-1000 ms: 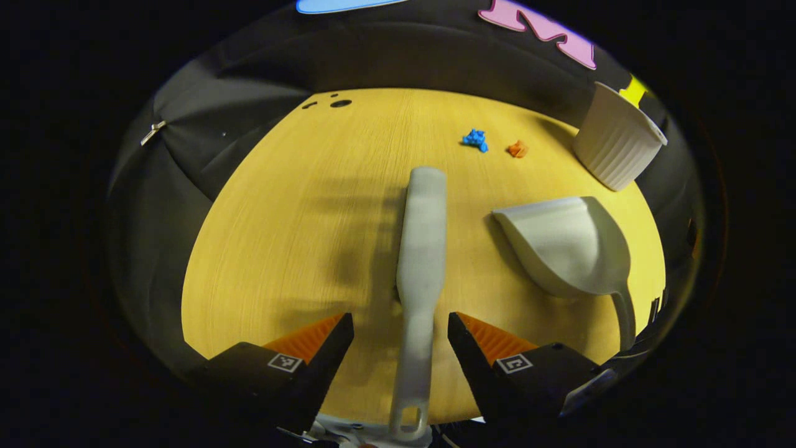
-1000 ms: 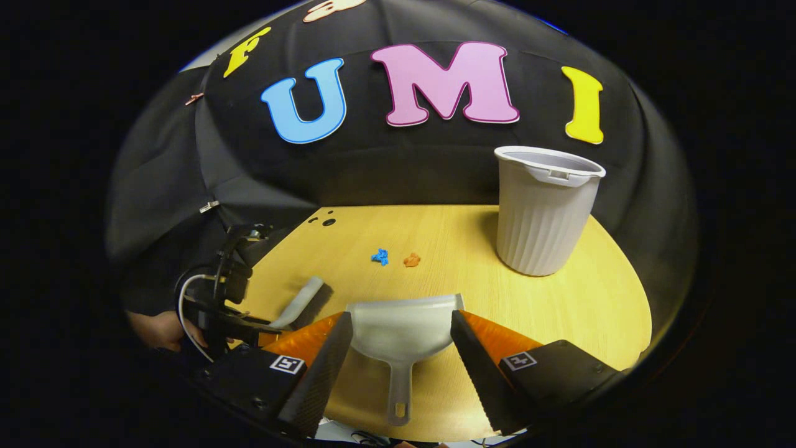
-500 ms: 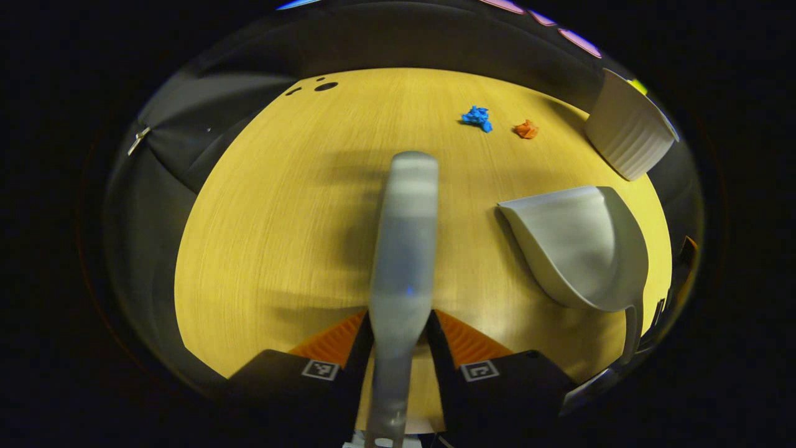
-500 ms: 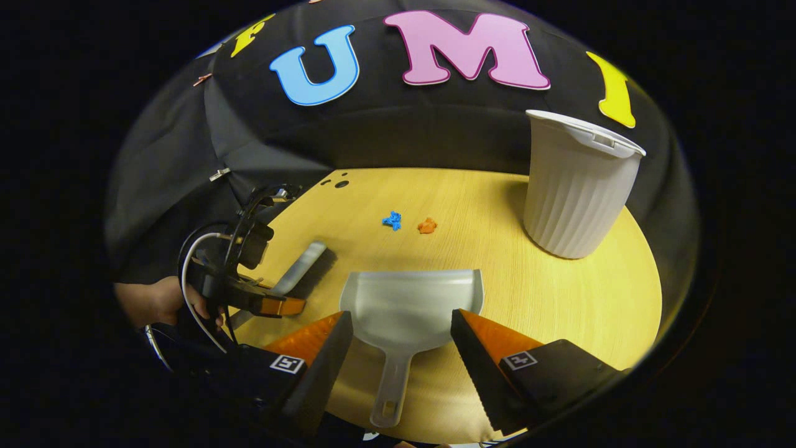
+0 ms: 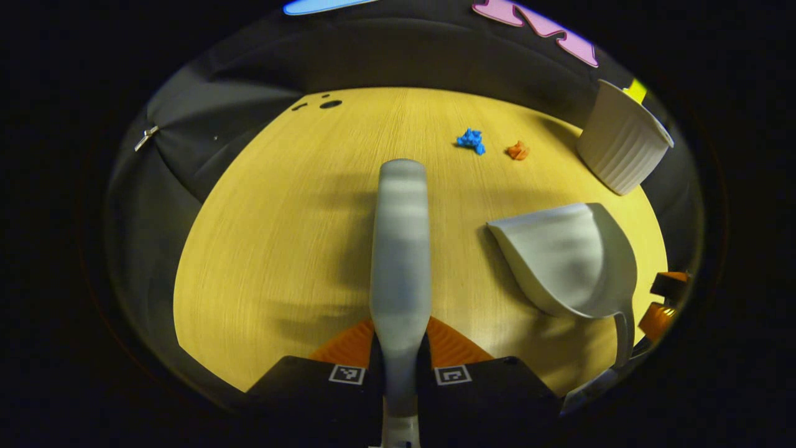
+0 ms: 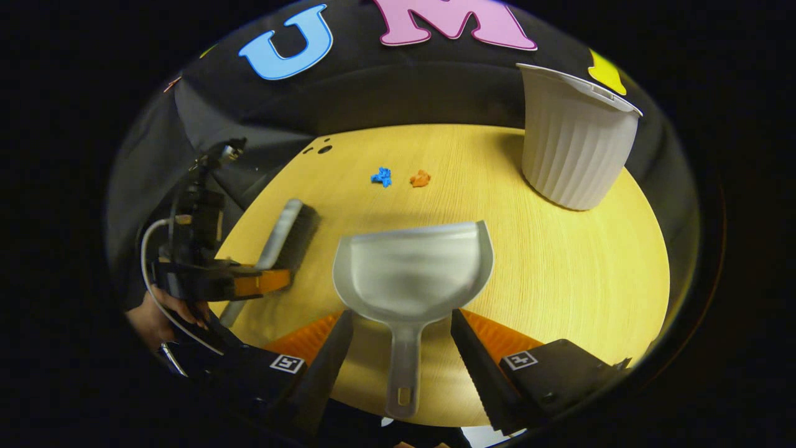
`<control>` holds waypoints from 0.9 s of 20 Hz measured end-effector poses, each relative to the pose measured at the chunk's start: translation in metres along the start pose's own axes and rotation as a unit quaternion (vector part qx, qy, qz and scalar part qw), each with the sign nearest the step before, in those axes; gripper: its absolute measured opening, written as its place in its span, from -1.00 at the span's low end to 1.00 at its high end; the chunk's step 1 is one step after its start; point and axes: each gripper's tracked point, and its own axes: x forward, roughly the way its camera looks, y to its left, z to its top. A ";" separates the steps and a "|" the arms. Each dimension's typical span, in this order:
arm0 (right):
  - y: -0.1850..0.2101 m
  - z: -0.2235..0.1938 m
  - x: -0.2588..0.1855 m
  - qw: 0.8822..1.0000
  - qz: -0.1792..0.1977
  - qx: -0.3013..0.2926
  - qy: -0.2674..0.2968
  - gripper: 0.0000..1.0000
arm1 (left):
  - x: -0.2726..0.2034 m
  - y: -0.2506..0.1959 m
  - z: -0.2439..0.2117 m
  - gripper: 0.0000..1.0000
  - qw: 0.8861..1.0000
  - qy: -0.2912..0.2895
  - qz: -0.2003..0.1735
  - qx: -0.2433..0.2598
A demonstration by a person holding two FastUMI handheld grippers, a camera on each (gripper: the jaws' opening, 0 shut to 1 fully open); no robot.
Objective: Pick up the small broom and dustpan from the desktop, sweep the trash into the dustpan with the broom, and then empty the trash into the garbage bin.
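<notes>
Two tools, one grip so far: I work over the desk, where the bin stands at the far right edge. Nearer me the dustpan lies flat on the wood, mouth toward the back wall, its handle running back between my right gripper. That gripper's fingers stand wide apart, one on each side of the handle and touching neither side. My left gripper is clamped hard on the broom, both fingers pressed against the narrow neck of its handle, head pointing away toward the trash. Well beyond both tools, a blue scrap and an orange scrap sit just beside each other.

As I judge it, the step in hand is taking the dustpan. To do that well I should centre the handle between the fingers, come low enough to catch it along its length rather than at the tip, then squeeze squarely so the pan cannot swing when lifted.
</notes>
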 end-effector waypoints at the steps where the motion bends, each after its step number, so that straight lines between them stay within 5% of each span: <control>1: 0.001 -0.005 0.003 1.000 -0.003 0.001 0.008 0.99 | -0.007 0.001 0.003 -0.47 1.000 -0.008 -0.001 0.000; 16: -0.019 -0.053 0.068 0.992 -0.067 -0.014 0.101 0.99 | -0.057 0.034 -0.017 -0.48 0.998 -0.038 0.014 -0.052; 18: -0.021 -0.050 0.071 0.992 -0.071 -0.024 0.100 0.82 | -0.057 0.036 -0.018 -0.50 0.998 -0.036 0.018 -0.057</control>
